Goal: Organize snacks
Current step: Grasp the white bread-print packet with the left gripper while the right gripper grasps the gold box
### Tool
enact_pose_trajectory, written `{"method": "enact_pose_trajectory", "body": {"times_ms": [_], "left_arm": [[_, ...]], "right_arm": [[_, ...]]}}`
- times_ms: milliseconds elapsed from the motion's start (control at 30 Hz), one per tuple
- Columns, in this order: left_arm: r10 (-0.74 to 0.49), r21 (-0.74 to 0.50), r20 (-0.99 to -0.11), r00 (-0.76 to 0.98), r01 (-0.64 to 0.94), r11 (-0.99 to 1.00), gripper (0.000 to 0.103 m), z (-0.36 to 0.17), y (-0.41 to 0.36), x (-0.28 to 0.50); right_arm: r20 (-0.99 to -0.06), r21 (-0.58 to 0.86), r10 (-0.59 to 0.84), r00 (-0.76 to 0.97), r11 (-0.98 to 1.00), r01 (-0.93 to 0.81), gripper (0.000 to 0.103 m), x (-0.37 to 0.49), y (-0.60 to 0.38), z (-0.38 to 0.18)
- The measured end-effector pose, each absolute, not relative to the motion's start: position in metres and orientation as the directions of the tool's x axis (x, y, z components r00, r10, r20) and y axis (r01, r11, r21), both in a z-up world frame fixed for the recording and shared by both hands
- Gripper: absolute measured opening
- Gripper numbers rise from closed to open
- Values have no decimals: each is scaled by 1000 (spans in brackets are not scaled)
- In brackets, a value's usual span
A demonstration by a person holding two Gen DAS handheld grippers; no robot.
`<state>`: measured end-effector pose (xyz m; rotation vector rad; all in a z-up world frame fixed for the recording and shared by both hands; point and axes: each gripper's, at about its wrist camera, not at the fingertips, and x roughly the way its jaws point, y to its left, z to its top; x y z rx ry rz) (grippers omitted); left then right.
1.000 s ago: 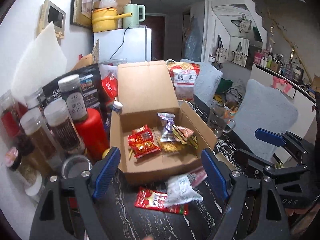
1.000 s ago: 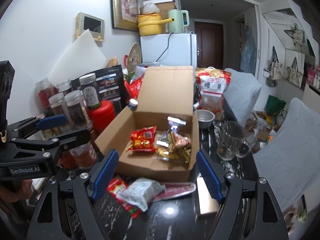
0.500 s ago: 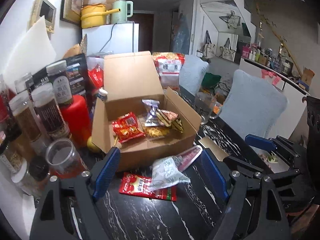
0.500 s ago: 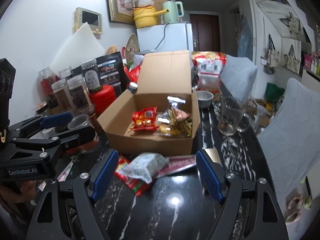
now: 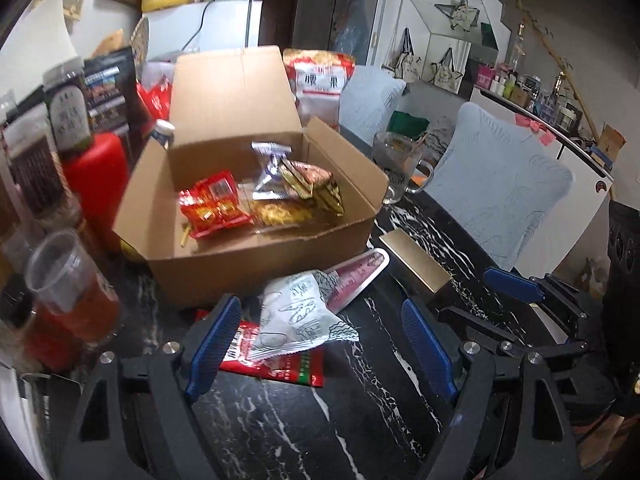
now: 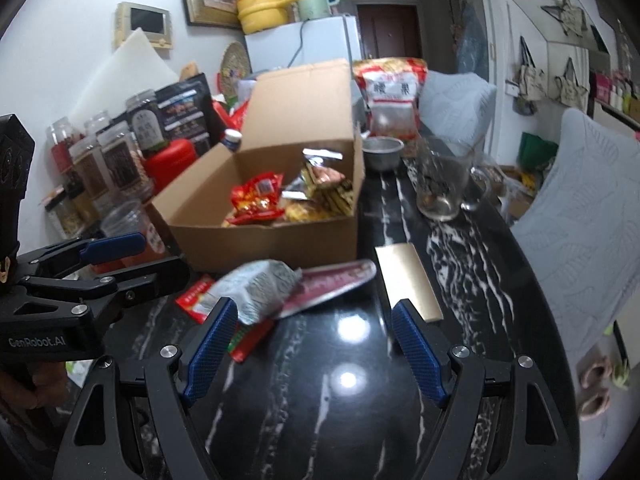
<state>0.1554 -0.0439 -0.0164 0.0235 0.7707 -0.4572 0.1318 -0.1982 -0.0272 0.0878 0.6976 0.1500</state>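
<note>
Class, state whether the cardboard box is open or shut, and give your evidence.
Open. The cardboard box has its lid standing up behind it, and snack packets lie visible inside.

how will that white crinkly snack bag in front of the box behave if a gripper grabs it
The white snack bag looks puffy and creased, so probably light and squashy. It lies on the red packet, and may drag it along. Its glossy film could slip between the pads.

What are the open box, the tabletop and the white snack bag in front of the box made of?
Box: plain brown cardboard, matte, with fold creases in the raised lid.
Tabletop: looks like polished black stone with white veins, or an imitation; it mirrors the lamps.
White snack bag: thin crinkled plastic film, it seems, slightly shiny with printed line drawings.
</note>
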Motion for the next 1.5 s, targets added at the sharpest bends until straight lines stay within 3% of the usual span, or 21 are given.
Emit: {"method": "enact_pose_trajectory", "body": {"times_ms": [833,933,1000,1067,1233,1500], "left_arm": [[-282,-127,-817,502,321,939,83,-96,-70,230],[-303,-158,-817,490,316,936,80,-101,-67,233],[-300,-158,-817,492,310,938,71,-102,-67,235],[-290,-155,-824,486,299,941,63,-106,-65,236],[-300,-157,-816,494,310,938,60,-104,-64,230],[-312,-162,-814,489,325,932,59,-99,-60,200]], "right_arm": [[-768,76,50,639,997,13,80,212,-249,-98],[-783,99,59,619,995,31,80,220,-257,-104],[-790,108,61,610,993,41,80,223,-260,-106],[-791,115,64,609,992,44,77,223,-262,-106],[-789,134,94,607,991,22,47,217,-259,-107],[-791,117,85,606,993,14,46,191,-252,-106]]}}
